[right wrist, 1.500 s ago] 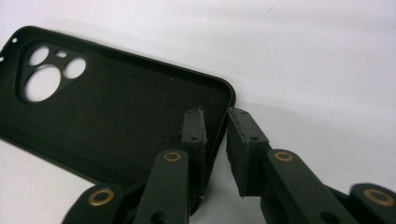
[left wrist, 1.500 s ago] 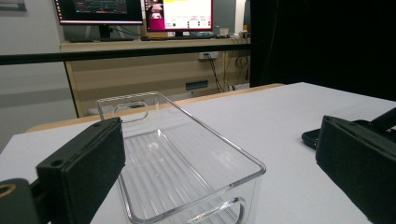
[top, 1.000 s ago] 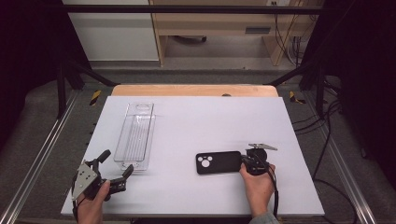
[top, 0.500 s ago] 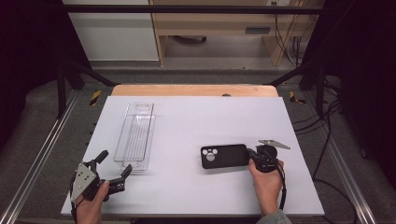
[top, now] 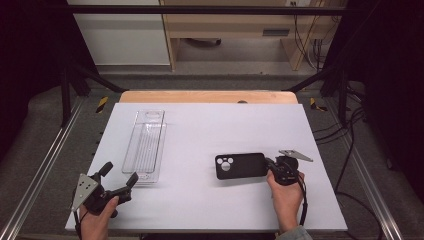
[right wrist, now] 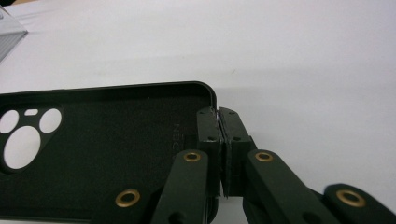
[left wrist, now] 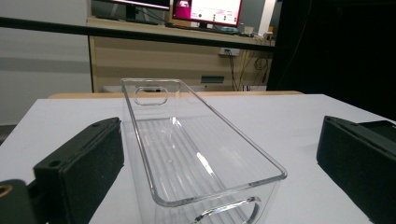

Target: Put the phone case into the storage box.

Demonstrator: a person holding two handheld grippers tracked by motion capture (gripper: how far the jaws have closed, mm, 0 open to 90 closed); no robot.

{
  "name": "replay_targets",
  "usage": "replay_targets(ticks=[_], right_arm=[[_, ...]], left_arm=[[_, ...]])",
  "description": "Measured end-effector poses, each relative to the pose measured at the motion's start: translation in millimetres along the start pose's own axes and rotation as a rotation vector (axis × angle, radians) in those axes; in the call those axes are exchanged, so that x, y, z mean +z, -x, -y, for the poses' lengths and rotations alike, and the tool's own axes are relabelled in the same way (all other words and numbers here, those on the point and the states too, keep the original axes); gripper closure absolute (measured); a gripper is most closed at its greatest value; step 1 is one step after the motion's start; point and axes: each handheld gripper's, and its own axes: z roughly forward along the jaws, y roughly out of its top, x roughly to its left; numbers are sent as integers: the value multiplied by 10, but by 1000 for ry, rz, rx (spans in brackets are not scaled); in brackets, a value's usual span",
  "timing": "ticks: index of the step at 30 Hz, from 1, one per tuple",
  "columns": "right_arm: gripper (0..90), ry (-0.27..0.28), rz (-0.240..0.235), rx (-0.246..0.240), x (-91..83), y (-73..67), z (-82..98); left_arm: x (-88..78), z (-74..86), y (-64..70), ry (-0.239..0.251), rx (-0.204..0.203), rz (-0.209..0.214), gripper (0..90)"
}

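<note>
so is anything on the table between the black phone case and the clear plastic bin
Nothing visible. Bare white table lies between the black phone case, pinched at its edge by the right gripper, and the clear plastic bin.

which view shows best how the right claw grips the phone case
The right gripper view: the right claw is shut on the phone case wall at its end. The high view shows them small; the left gripper view shows the clear bin.
</note>
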Motion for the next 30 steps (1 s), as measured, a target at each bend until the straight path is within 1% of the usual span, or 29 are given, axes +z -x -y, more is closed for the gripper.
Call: replay_targets(ticks=[2,4,5,8,12,14,16,18,20,22,24,25,26,27,30], right_arm=[[888,5,-5,10,-5,-4,2],[888,11,-11,15,-6,-4,-10],[888,17,-8,12,-8,-8,-17],[888,30,-5,10,-12,-16,-22],[888,45,2,8,-32,-10,-10],[888,49,0,11,-43,-4,-5],[888,52,0,10,-49,-3,-3],[888,62,2,12,-60,-4,-5],[888,70,1,12,-61,-10,-8],[888,77,-3,10,-59,-12,-8],[888,90,1,12,-69,-14,-5],[888,96,1,16,-76,-11,-4],[888,96,1,16,-76,-11,-4],[888,103,-3,28,-84,-8,-4],[888,107,-5,33,-85,-11,-6]], left_arm=[[8,-7,2,-14,-3,-17,2],[18,-8,11,-28,8,-19,3],[24,-7,20,-31,8,-21,3],[39,-10,42,-35,10,-14,3],[82,-10,95,-53,27,-8,3],[82,-22,120,-53,39,-5,4],[79,-22,125,-53,41,-5,4],[72,-22,124,-53,38,-5,5],[76,-22,122,-54,24,-16,21],[78,-22,124,-53,22,-14,20],[82,-24,138,-50,30,-13,19],[80,-24,151,-56,47,-17,19],[80,-24,151,-56,47,-17,19],[71,-21,159,-61,61,-20,19],[57,-21,160,-59,59,-23,19]])
